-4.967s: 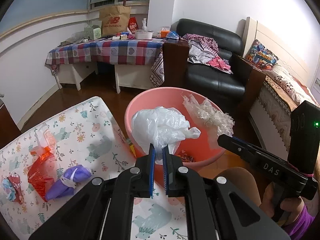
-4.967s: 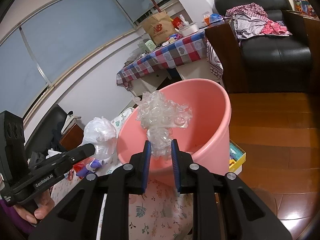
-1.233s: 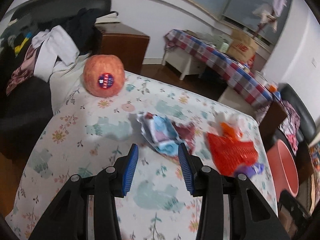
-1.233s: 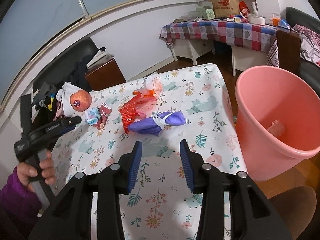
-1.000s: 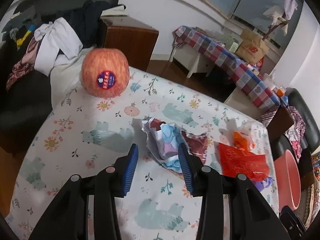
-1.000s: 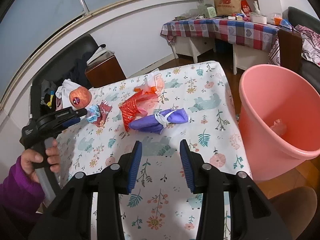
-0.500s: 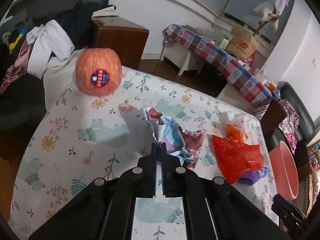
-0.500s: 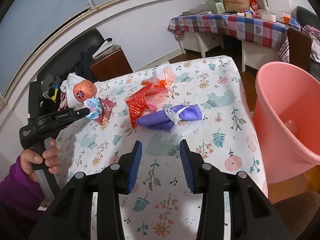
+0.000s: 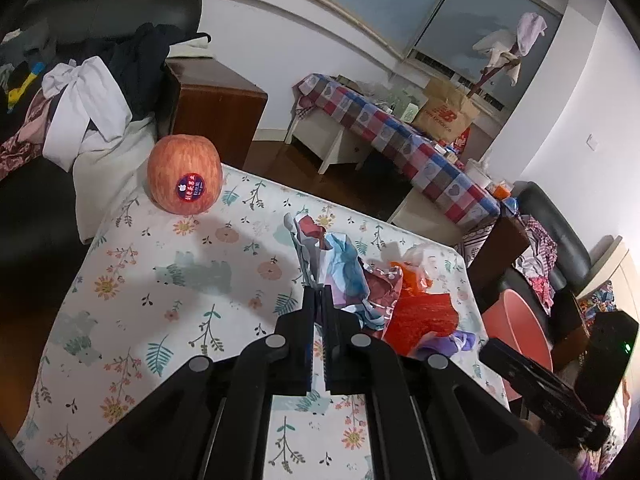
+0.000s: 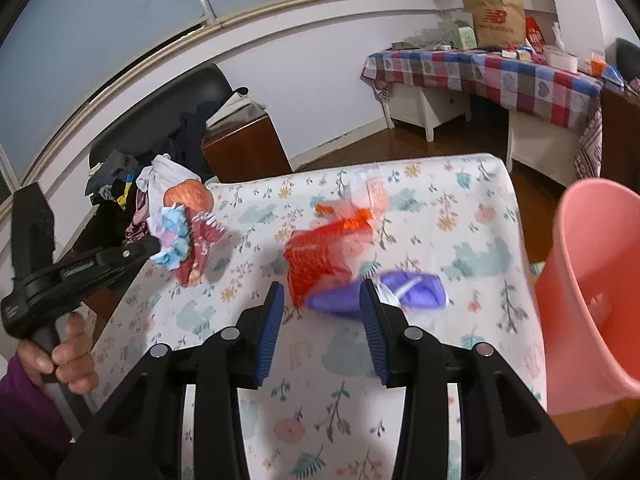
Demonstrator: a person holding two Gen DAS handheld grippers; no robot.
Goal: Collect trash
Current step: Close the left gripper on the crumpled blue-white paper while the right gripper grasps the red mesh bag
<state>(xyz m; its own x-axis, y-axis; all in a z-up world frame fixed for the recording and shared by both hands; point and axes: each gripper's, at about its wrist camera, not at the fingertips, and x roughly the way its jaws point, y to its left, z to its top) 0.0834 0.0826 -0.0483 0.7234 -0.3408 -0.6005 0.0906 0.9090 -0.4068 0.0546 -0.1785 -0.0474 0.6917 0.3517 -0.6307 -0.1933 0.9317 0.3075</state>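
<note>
My left gripper (image 9: 318, 289) is shut on a crumpled blue, white and dark red wrapper (image 9: 340, 268), which hangs clear of the floral table; the right wrist view shows the same wrapper (image 10: 184, 240) lifted at the tip of the left gripper (image 10: 154, 246). My right gripper (image 10: 322, 300) stands open just above a purple knotted bag (image 10: 404, 290) and beside an orange-red mesh bag (image 10: 316, 256). Nothing is between its fingers. The pink bucket (image 10: 592, 280) stands at the table's right end.
An apple (image 9: 184, 180) with a sticker sits at the far left corner of the floral table (image 9: 168, 272). A chair piled with clothes (image 9: 80, 92) and a wooden cabinet (image 9: 216, 108) stand behind it. A checked side table (image 10: 492, 68) lies further back.
The left gripper closed on the crumpled wrapper and lifted it off the table. The right gripper moved forward over the table toward the purple bag, still open.
</note>
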